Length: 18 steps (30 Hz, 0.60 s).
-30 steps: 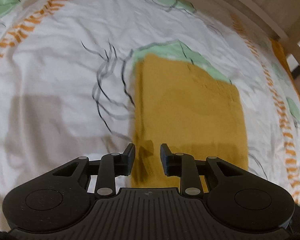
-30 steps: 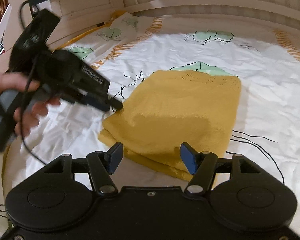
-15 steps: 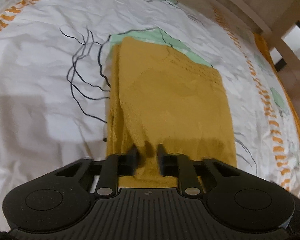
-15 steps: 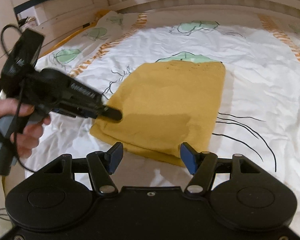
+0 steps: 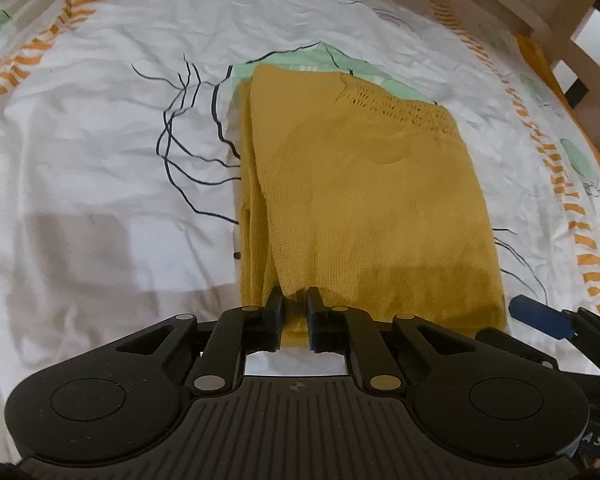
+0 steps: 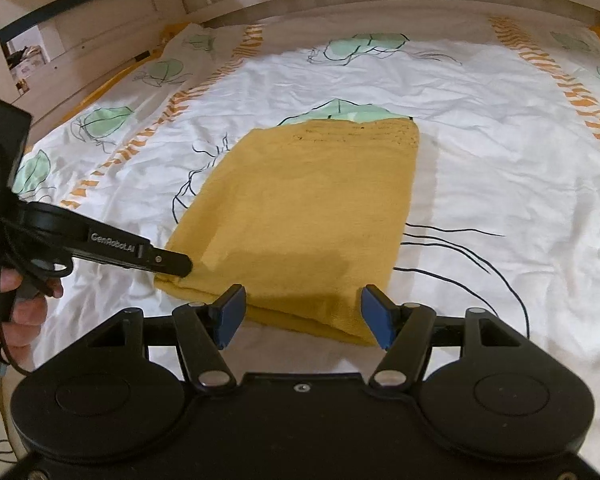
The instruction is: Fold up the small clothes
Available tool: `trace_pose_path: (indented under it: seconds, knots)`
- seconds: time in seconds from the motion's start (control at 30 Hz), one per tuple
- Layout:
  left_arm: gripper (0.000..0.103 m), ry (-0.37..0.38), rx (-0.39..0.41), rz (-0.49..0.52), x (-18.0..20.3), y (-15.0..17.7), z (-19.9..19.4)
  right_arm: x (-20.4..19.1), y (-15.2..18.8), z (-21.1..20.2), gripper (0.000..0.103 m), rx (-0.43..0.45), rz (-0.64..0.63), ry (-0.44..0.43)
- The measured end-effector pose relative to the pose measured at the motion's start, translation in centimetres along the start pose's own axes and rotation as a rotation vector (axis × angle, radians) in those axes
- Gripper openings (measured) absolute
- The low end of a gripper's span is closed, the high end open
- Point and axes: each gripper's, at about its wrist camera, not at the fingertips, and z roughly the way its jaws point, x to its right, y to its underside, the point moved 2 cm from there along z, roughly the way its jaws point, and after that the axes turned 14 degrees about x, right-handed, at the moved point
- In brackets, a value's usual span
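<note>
The left claw (image 5: 295, 304) pinches the near corner of the yellow knit top (image 5: 364, 208) (already folded into a rectangle), likely to lift it for another fold. The right claw (image 6: 303, 312) hovers open at its near edge on the bedsheet (image 6: 480, 128).

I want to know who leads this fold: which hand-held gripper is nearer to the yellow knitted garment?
Left. The left hand-held gripper is clamped on the near left corner of the yellow knitted garment. The right hand-held gripper is open at its near edge, not gripping it.
</note>
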Motion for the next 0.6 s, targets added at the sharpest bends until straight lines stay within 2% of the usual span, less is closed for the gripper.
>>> trace_pose_path:
  seconds: [0.1, 0.2, 0.33, 0.6]
  knots:
    - [0.028, -0.027, 0.03, 0.017, 0.1, -0.2, -0.9, 0.2, -0.1, 0.0, 0.074, 0.0, 0.003, 0.017]
    - [0.028, -0.043, 0.081, 0.026, -0.1, -0.6, -1.9, 0.6, -0.4, 0.1, 0.076, -0.003, 0.015, 0.028]
    - [0.032, -0.061, 0.128, -0.019, -1.2, -1.3, -2.9, 1.2, -0.9, 0.4, 0.079, -0.006, 0.04, 0.038]
    - [0.035, -0.09, 0.109, -0.042, -2.2, -2.0, -2.2, 3.2, -2.1, 1.7, 0.092, -0.008, 0.125, 0.051]
